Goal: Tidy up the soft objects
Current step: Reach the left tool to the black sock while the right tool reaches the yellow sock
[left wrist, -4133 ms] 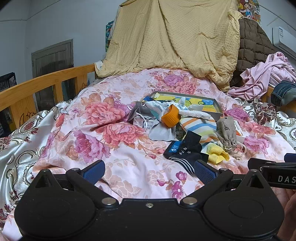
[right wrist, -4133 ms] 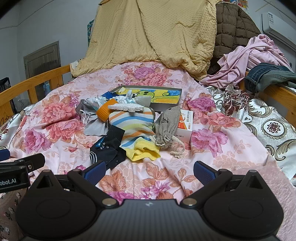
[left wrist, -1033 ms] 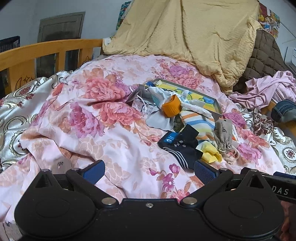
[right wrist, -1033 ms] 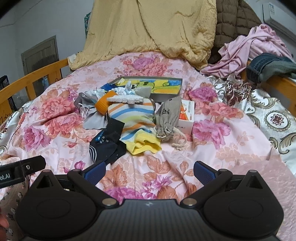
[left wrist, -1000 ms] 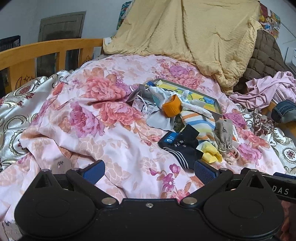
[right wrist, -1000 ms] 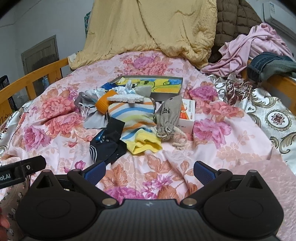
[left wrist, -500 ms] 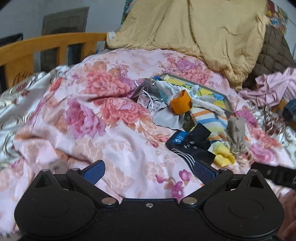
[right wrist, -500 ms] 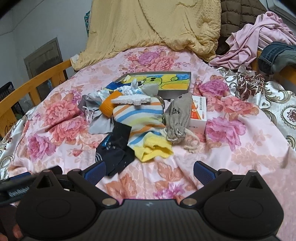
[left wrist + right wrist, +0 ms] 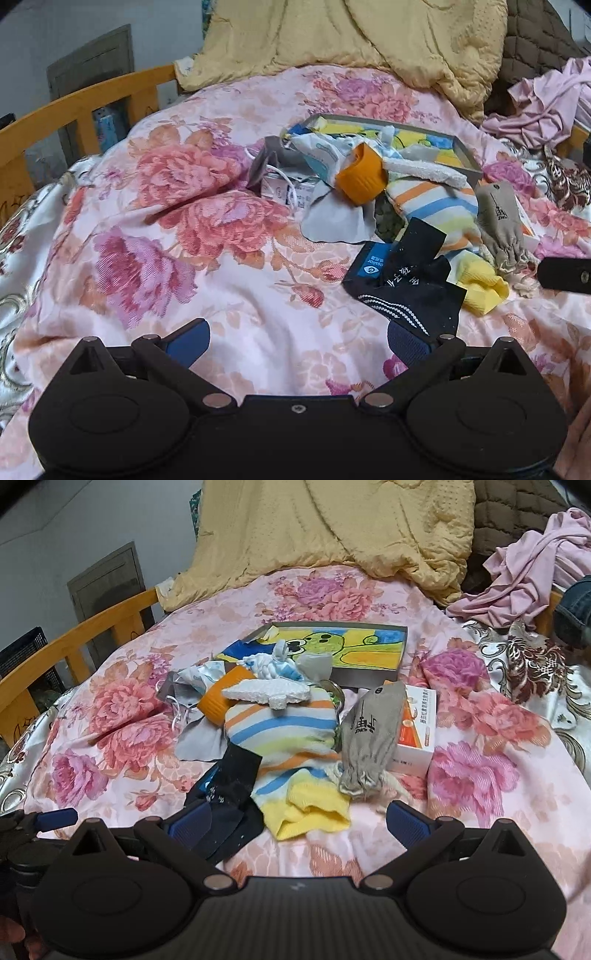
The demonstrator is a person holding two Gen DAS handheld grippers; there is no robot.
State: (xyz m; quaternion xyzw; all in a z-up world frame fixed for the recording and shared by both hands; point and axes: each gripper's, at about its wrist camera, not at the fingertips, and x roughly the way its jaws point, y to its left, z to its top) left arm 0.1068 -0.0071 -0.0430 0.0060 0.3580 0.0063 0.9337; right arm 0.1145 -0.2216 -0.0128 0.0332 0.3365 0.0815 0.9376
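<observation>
light: dim, even, flat indoor, source not visible | shadows: soft, faint in the folds of the floral bedspread (image 9: 229, 280) | glare: none | focus: centre fairly sharp, slight softness and grain | distortion: strong fisheye bowing, dark corners in both wrist views, wooden bed rail (image 9: 92, 627) curved

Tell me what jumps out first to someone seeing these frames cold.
A jumbled pile mid-bed on the pink floral quilt: a striped sock with a yellow cuff, a black sock left of it, a grey pouch on its right. Behind sits a box with a cartoon picture. Both grippers, left and right, are open, holding nothing.
</observation>
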